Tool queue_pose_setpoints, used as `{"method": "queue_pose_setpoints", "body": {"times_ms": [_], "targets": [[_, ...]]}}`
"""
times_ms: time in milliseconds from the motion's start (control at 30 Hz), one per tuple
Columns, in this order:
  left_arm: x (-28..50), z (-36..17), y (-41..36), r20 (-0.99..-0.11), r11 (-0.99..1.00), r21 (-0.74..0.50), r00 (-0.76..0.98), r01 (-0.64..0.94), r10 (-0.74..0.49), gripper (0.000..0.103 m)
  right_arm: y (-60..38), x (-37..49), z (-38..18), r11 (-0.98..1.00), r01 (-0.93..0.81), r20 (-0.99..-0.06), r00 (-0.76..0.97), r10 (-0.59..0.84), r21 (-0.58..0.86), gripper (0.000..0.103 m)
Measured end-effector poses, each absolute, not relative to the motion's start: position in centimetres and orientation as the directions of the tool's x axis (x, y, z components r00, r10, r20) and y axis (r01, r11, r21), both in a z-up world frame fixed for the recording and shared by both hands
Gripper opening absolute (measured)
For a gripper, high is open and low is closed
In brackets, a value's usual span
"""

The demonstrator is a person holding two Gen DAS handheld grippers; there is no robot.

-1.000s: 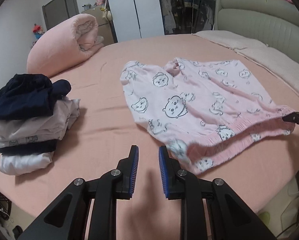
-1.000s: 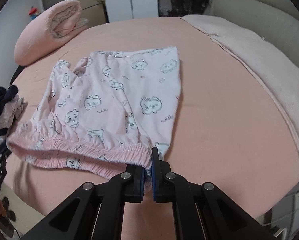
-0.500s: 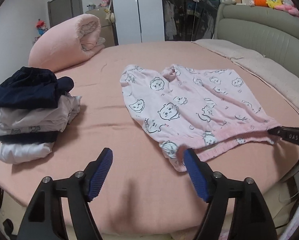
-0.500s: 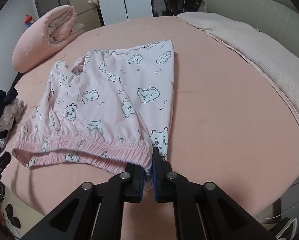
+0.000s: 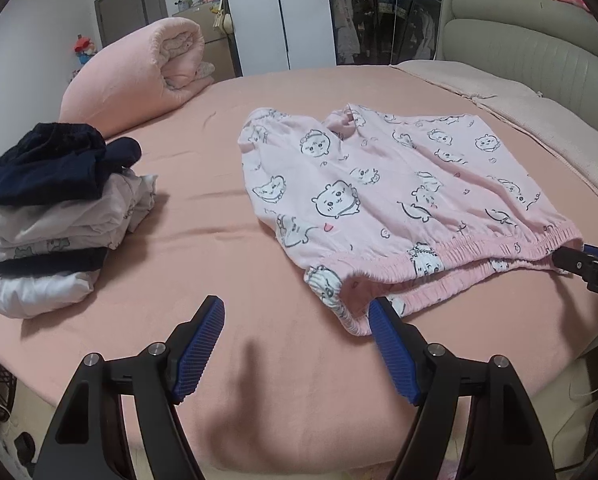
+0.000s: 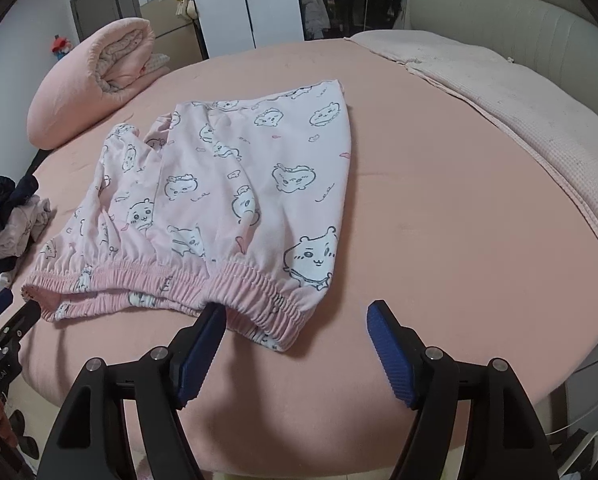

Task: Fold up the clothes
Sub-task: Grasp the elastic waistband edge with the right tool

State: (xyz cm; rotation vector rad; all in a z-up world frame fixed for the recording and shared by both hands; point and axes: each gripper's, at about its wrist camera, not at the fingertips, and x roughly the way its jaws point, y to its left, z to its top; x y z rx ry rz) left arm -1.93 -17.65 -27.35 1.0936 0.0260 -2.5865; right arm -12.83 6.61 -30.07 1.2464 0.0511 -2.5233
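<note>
One round bed in a pink sheet, filling most of both views, backed by a padded grey-green headboard at the far right. Along the headboard side, a pale beige textured blanket, spread flat on the sheet. At the far left edge, a rolled pink quilt, open end turned toward the cameras. Mid-bed, the pink pyjama shorts printed with cartoon animals, lying flat with the legs pointing away and the gathered waistband along the near edge, slightly rumpled at both corners. Well apart to the left of the shorts, a stack of folded clothes: dark navy on top, pale printed pieces and another navy layer beneath, white at the bottom. Nearest the lenses, the left gripper, jaws spread wide over bare sheet, holding nothing, its right blue pad just beside the left corner of the waistband, contact not clear. At the other end, the right gripper, jaws opening, the right corner of the waistband lying loose on the sheet between them, the left pad close against the elastic edge and the right pad clear of the fabric, nothing gripped.
</note>
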Motion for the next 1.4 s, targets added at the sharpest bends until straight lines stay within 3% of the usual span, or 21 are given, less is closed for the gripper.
{"method": "queue_pose_setpoints", "body": {"times_ms": [300, 633, 1133, 1333, 1400], "targets": [[-2.7, -28.8, -16.5, -0.674, -0.922, 0.261, -0.63, 0.287, -0.387, 0.074, 6.7, -12.8, -30.4, -0.951, 0.297, -0.77, -0.585, -0.255, 0.089, 0.073], [-3.4, -28.6, -19.3, -0.696, -0.911, 0.142, -0.615, 0.388, -0.37, 0.074, 7.7, -13.7, -30.7, -0.967, 0.234, -0.757, -0.613, -0.225, 0.098, 0.073], [-7.6, -29.9, -19.1, -0.706, -0.899, 0.232, -0.571, 0.372, -0.419, 0.074, 5.0, -15.8, -30.9, -0.978, 0.204, -0.73, -0.674, -0.11, -0.04, 0.075], [-7.2, -30.7, -20.0, -0.725, -0.895, 0.186, -0.559, 0.405, -0.403, 0.081, 5.6, -16.0, -31.5, -0.987, 0.153, -0.73, -0.68, -0.07, -0.049, 0.075], [-7.2, -31.0, -20.7, -0.751, -0.886, 0.14, -0.536, 0.443, -0.386, 0.09, 5.8, -16.0, -31.6, -0.989, 0.142, -0.73, -0.681, -0.062, -0.048, 0.076]]}}
